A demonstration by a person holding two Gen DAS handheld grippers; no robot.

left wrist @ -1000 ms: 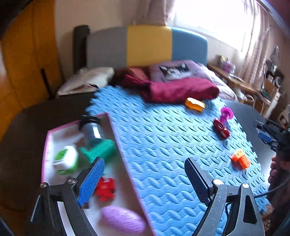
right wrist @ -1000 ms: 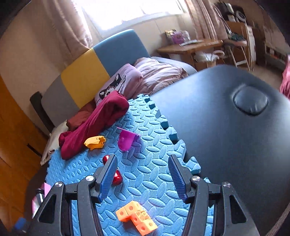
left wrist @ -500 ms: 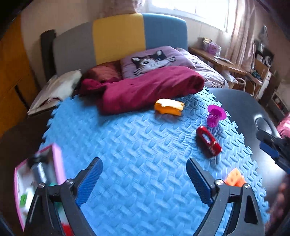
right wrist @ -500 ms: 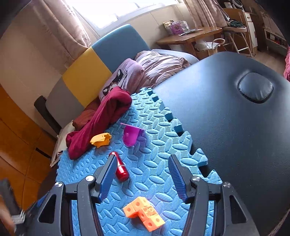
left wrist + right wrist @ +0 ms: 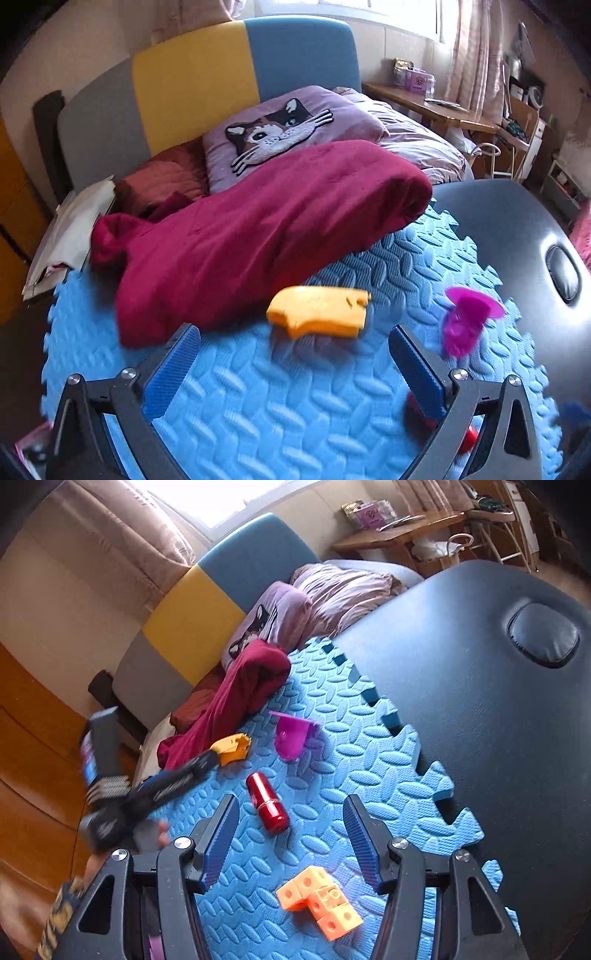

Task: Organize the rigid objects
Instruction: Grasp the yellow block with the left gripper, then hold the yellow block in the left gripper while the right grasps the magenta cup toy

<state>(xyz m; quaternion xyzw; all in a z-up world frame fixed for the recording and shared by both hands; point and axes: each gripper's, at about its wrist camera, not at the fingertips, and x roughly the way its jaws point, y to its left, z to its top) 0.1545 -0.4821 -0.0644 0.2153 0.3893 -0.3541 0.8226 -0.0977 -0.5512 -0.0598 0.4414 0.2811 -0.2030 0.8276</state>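
On the blue foam mat point(image 5: 280, 406) a yellow plastic piece point(image 5: 319, 312) lies just beyond the tips of my left gripper point(image 5: 295, 369). Its jaws are opening wide, with nothing between them. A magenta cup point(image 5: 467, 319) lies tipped over to the right. My right gripper point(image 5: 291, 834) is open and holds nothing. A red metal cylinder point(image 5: 266, 806) lies just ahead of its tips, and orange joined cubes point(image 5: 319, 901) lie lower down between its fingers. In the right wrist view the blurred left gripper point(image 5: 199, 766) reaches toward the yellow piece point(image 5: 232, 749), near the magenta cup point(image 5: 291, 734).
A maroon cloth point(image 5: 258, 229) is bunched on the mat's far edge, right behind the yellow piece, with a cat pillow point(image 5: 280, 129) beyond it. The mat lies on a dark padded table point(image 5: 480, 709). A corner of a pink tray point(image 5: 26, 443) shows at the lower left.
My left gripper swept from over the pink tray across the mat to the yellow piece, and its jaws widened. It has come into the right wrist view. The right gripper stayed in place.
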